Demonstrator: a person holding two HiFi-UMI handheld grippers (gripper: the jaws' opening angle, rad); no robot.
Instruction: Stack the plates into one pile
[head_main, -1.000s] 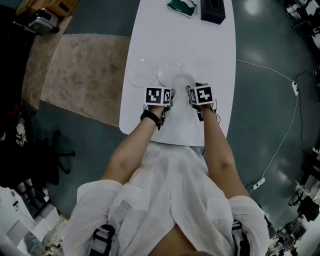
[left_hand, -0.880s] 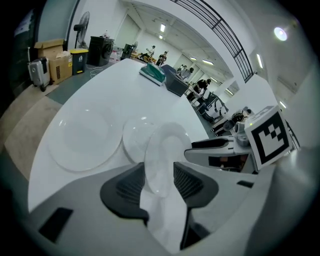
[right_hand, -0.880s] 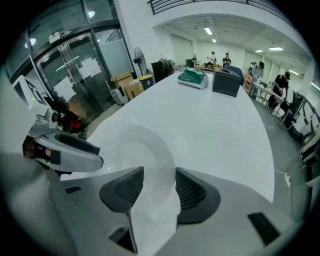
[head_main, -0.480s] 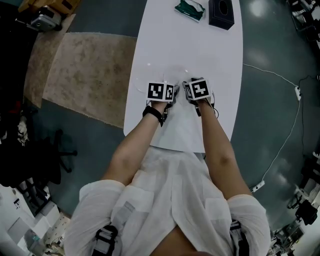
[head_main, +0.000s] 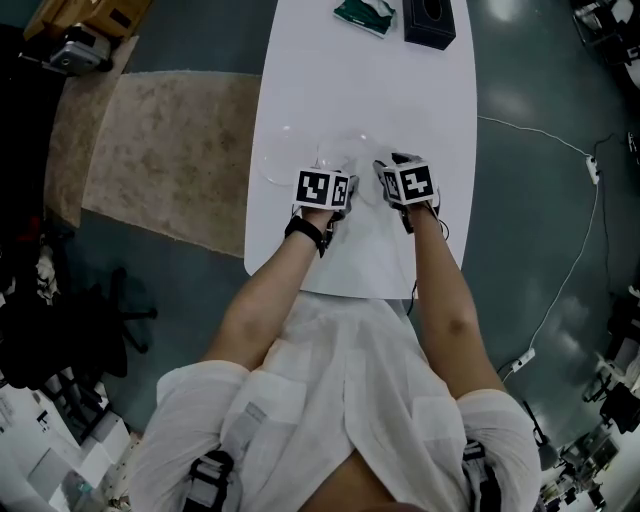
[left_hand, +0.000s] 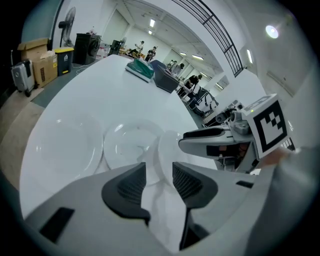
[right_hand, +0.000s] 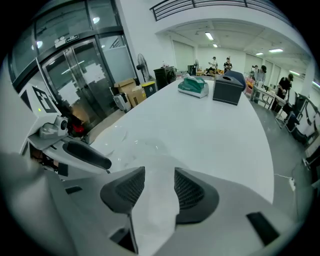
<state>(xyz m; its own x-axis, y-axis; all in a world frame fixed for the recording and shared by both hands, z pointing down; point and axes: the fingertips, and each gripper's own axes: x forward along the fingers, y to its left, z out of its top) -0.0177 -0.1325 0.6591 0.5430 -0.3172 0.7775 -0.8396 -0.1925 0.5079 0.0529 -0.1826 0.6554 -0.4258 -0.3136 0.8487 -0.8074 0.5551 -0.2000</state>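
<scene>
Reaches both arms forward over the near end of the white table (head_main: 370, 90), left forearm (head_main: 262, 295) and right forearm (head_main: 440, 290) nearly parallel, black wristband (head_main: 303, 231) on the left wrist. Holds the left gripper (left_hand: 159, 169) and the right gripper (right_hand: 160, 174) side by side, close together yet apart, both tipped steeply down toward the tabletop with the marker cubes facing up.

Has just drawn the left fingers (left_hand: 127, 187) in a little. Holds them apart with a plain gap, pads pressing on nothing, only tabletop and the near rim of a clear plate showing through. Has just narrowed the right fingers (right_hand: 192, 192) a little as well. Gap open there too, pale tabletop between the pads, nothing gripped.

Three clear plates flat on the table just ahead of the fingertips, not piled:
- Left plate (left_hand: 62, 150) near the table's left edge.
- Middle plate (left_hand: 131, 142) just beside it.
- Right plate (left_hand: 169, 145) in front of the left gripper, touching or overlapping the middle one at the rim, hard to tell which.

Wide bare tabletop beyond the plates, up to a green packet (head_main: 365, 12) and a black box (head_main: 430, 22) at the far end. Little margin on the left, with a rug (head_main: 170, 150) and dark floor past that edge. More bare table to the right of the right gripper. Near edge under the forearms.
</scene>
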